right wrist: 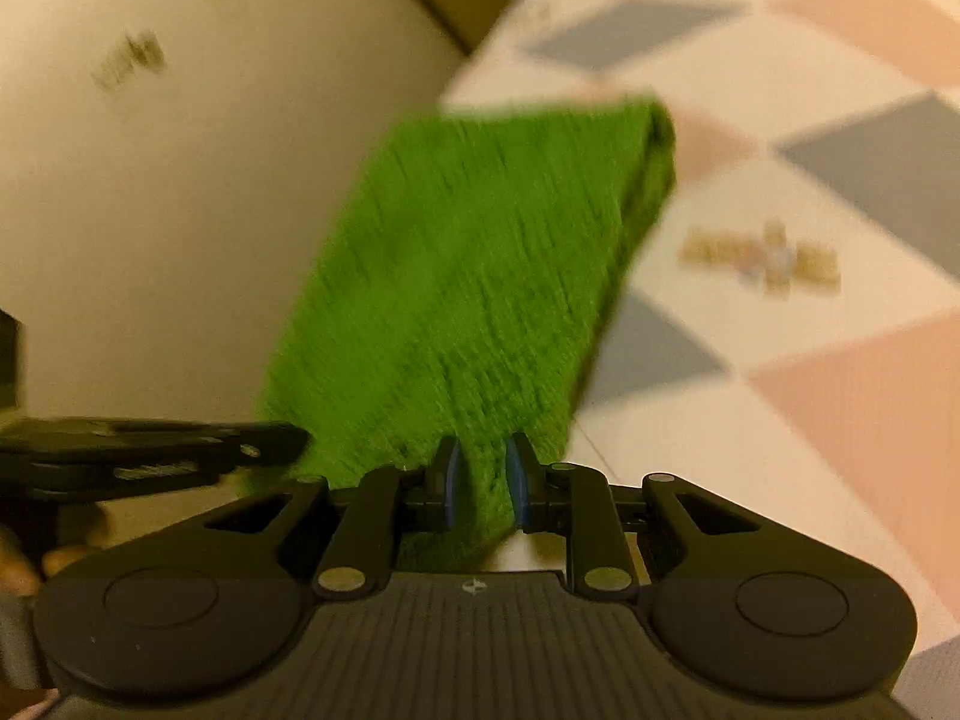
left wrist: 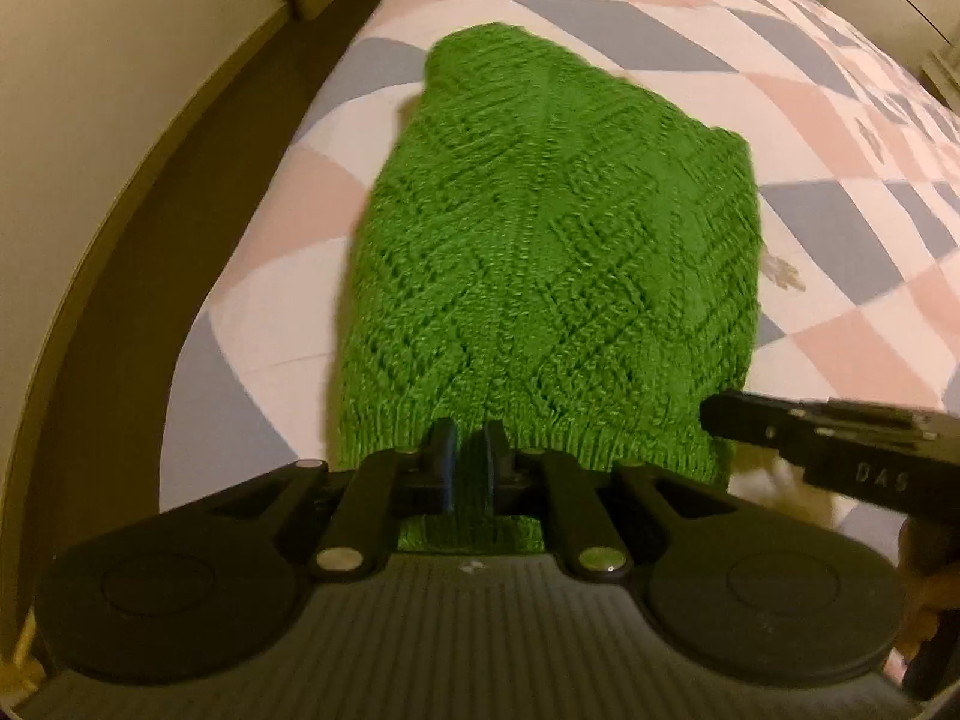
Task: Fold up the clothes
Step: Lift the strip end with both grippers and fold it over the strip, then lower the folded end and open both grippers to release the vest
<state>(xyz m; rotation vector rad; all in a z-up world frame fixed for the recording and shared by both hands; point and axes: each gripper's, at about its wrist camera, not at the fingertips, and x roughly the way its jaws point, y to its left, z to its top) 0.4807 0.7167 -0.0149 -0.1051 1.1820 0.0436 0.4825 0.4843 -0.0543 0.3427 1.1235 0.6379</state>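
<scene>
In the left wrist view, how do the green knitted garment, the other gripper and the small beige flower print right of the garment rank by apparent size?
1. green knitted garment, by far the largest.
2. right gripper: only partly in frame and close to the camera, so its rank is unsure.
3. flower print, smallest.

I see the green sweater [left wrist: 540, 252] as chunky open-knit yarn, rough and matt, ribbed at the hem. The bed cover [left wrist: 840, 120] under it looks like smooth printed cotton. My left claw [left wrist: 470, 468] is matt black plastic with shiny metal rivets; the right claw [right wrist: 483, 480] has blue pads [right wrist: 451, 480] that look rubbery.
</scene>
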